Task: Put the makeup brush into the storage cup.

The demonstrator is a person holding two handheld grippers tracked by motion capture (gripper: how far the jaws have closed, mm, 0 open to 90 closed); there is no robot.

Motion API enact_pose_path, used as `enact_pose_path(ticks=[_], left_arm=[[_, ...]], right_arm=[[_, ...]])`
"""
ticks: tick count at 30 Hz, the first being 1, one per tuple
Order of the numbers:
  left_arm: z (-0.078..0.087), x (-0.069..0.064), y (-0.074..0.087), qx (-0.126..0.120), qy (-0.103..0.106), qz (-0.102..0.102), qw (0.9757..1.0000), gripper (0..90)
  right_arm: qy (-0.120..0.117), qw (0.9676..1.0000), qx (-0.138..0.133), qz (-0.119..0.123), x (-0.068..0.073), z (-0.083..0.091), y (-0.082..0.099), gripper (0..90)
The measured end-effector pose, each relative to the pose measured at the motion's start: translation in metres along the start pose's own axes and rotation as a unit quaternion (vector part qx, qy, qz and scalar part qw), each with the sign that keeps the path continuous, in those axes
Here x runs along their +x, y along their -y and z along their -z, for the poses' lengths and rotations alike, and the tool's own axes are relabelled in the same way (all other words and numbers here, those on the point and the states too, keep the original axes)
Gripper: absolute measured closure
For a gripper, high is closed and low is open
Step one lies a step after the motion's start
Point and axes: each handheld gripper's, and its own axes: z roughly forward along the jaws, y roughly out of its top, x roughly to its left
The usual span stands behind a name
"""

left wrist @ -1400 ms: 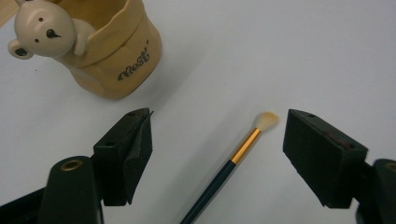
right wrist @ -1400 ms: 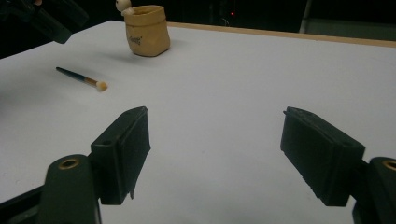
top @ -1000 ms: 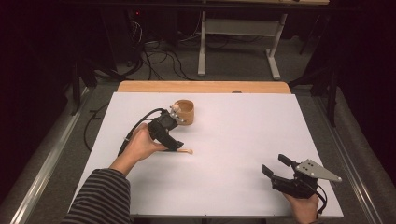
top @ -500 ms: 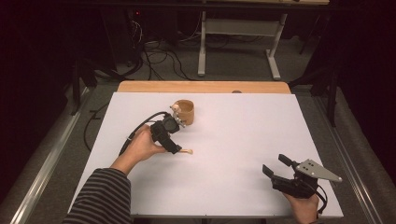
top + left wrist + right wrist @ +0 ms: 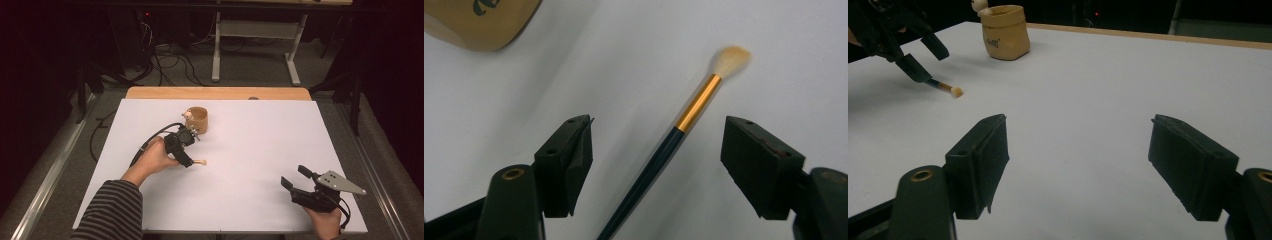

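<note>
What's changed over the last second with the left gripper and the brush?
The left gripper has eased slightly closer over the brush, and its jaws have just been closing around the handle; the pads do not yet press on it. The brush lies flat where it was. The right gripper, open, and the tan cup have stayed put.

— Counted by the left gripper [image 5: 656, 150]?
— One brush [image 5: 659, 162], lying between the spread jaws, touching neither. One gold ferrule, one pale tuft, both past the jaw tips.
— Cups?
— One tan cup [image 5: 197, 121], just beyond that gripper, off to one side of the brush tip.
— Anything in the cup?
— One small pale knob at its rim; too small to tell what.
— Grippers altogether?
— Two: that one, and the right gripper [image 5: 296, 179], well apart from the brush, jaws wide, nothing between.
— Hands?
— Two, one behind each gripper.
</note>
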Motion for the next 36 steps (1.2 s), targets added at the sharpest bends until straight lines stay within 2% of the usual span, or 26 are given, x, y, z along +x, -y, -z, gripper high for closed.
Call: enact_pose_path(ticks=[10, 19, 36], left_arm=[[-0.008, 0.000, -0.001, 0.018, -0.009, -0.002, 0.9998, 31.4], [-0.013, 0.001, -0.001, 0.028, -0.007, -0.001, 0.9996, 34.2], [-0.015, 0.004, 0.000, 0.033, 0.005, 0.011, 0.9994, 46.5]], right_arm=[[0.000, 1.0000, 0.000, -0.001, 0.000, 0.000, 0.000, 25.7], [0.000, 1.0000, -0.001, 0.000, 0.000, 0.000, 0.000, 25.7], [-0.002, 1.0000, 0.001, 0.000, 0.000, 0.000, 0.000, 25.9]])
